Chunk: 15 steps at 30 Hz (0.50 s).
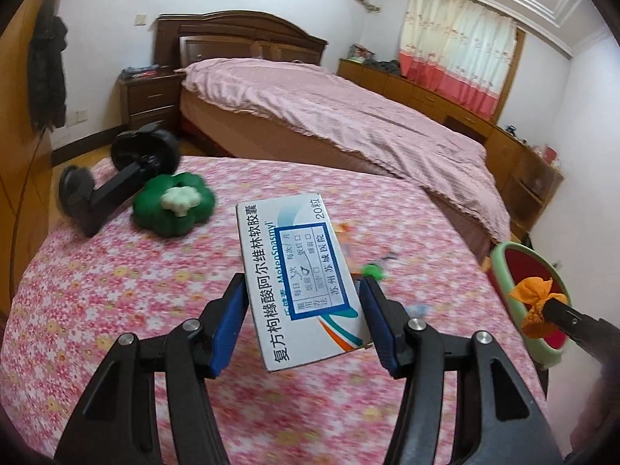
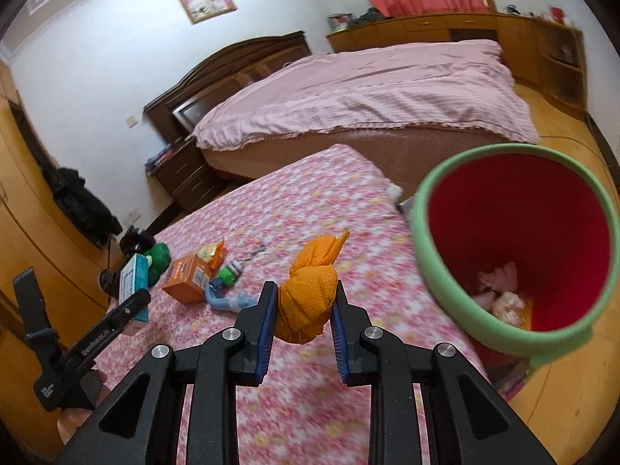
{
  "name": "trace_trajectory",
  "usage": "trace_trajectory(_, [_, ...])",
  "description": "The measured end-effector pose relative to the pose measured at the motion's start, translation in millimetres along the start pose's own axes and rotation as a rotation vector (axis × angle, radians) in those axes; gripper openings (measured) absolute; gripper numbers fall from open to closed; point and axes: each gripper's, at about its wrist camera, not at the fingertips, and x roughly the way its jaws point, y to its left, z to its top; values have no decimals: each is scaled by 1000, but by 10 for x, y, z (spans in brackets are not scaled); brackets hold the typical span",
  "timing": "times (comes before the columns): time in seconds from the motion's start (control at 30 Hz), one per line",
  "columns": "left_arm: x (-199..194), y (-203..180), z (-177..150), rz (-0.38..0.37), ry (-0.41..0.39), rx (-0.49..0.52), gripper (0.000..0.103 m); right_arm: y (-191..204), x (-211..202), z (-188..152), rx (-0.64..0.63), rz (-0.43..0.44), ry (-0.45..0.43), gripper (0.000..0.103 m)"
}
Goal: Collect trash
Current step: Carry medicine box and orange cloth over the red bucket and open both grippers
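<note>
My left gripper is shut on a white medicine box with blue print, held above the pink flowered tabletop. The same box shows at the left of the right wrist view, in the left gripper. My right gripper is shut on a knotted orange net wrapper, close to the rim of a bin with a green lip and red inside. In the left wrist view the orange wrapper hangs in front of the bin. Some crumpled scraps lie at the bin's bottom.
On the table lie an orange carton, a snack packet, a small green-capped item, a green flower-shaped cushion and a black stand. A bed with a pink cover stands beyond, wooden cabinets along the wall.
</note>
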Motion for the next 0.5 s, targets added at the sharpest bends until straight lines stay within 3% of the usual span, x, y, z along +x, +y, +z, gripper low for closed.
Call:
trace_trajectory(0.27, [-182,-473,5,-73,-4,57,59,-405,-366,-44,74,-32,-56,26])
trace_trajectory(0.5, [-138,-840,19,-194,70,66,59,-727,-564,-44,147,-37,-102,26])
